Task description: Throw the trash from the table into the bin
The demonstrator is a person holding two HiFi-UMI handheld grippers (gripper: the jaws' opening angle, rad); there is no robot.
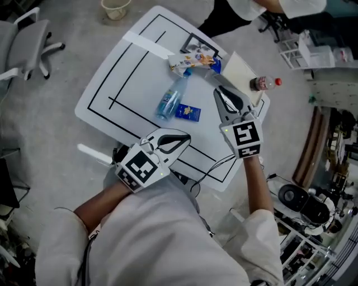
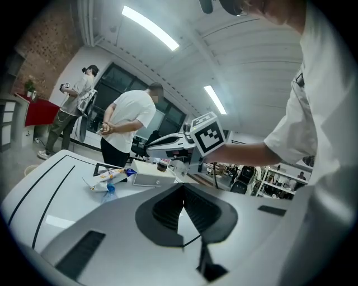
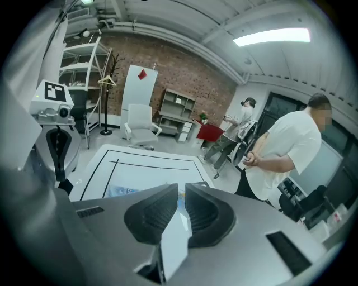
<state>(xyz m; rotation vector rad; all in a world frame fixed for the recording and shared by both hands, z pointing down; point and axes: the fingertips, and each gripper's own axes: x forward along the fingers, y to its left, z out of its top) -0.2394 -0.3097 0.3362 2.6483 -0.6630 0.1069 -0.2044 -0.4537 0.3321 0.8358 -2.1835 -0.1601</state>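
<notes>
Clear plastic bottle (image 1: 170,100), glossy snack wrapper (image 1: 191,61), smooth matt table (image 1: 137,70)

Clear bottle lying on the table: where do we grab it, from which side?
Mid-body of the bottle, from above, jaws across its long axis. It lies flat; its far end sits by the snack wrapper, so the middle looks freest.

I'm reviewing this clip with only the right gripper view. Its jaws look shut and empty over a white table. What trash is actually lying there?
Observer: The head view shows a clear plastic bottle lying on its side in the middle of the table.
Operator: Anything else?
Observer: A crumpled snack wrapper lies past the bottle, toward the table's far edge.
Operator: And the bin?
Observer: A pale bin stands on the floor beyond the table's far corner.
</notes>
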